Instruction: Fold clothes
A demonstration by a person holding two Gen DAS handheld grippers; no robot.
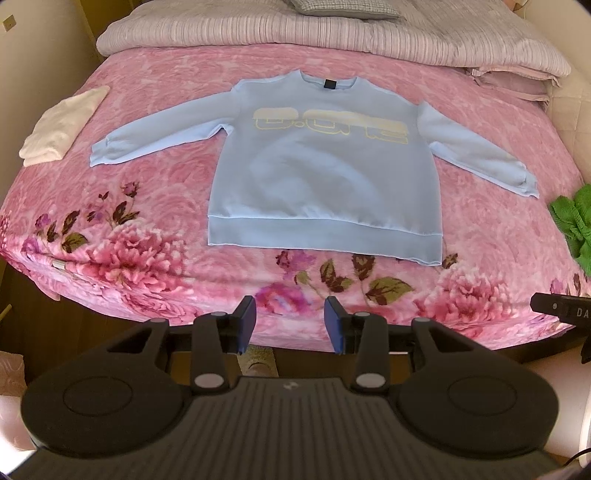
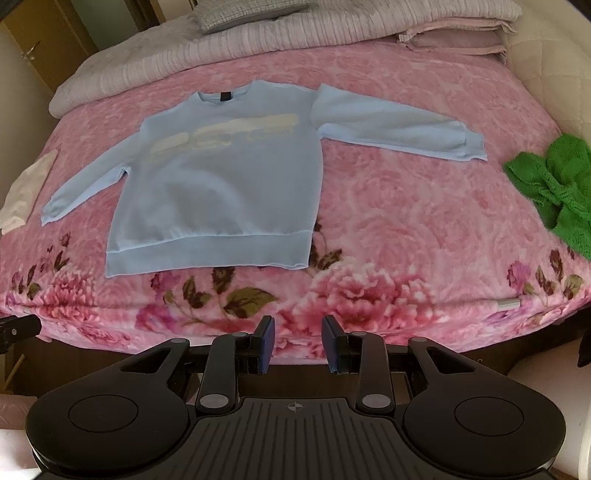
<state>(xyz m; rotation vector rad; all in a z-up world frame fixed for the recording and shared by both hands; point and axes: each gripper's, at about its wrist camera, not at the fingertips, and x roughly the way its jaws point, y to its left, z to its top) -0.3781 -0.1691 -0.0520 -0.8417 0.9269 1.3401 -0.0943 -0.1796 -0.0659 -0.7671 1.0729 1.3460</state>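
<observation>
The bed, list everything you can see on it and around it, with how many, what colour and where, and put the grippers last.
Light blue long-sleeved sweatshirt: one, pale yellow chest print, spread flat mid-bed, sleeves out.
Folded white garment: one, white, left edge of bed.
Crumpled green knitted garment: one, bright green, right edge.
Pink floral plush blanket: one, covers the bed.
Grey ribbed quilt: one, bunched at the head.
Grey checked pillow: one, on the quilt.
Left gripper: open, empty, at the foot.
Right gripper: open, empty, at the foot.

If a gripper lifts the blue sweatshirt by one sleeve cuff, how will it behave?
The blue sweatshirt lies flat and soft, so it will probably hang limp. It looks thick, perhaps slightly heavy. The fuzzy pink blanket may drag against it.
</observation>
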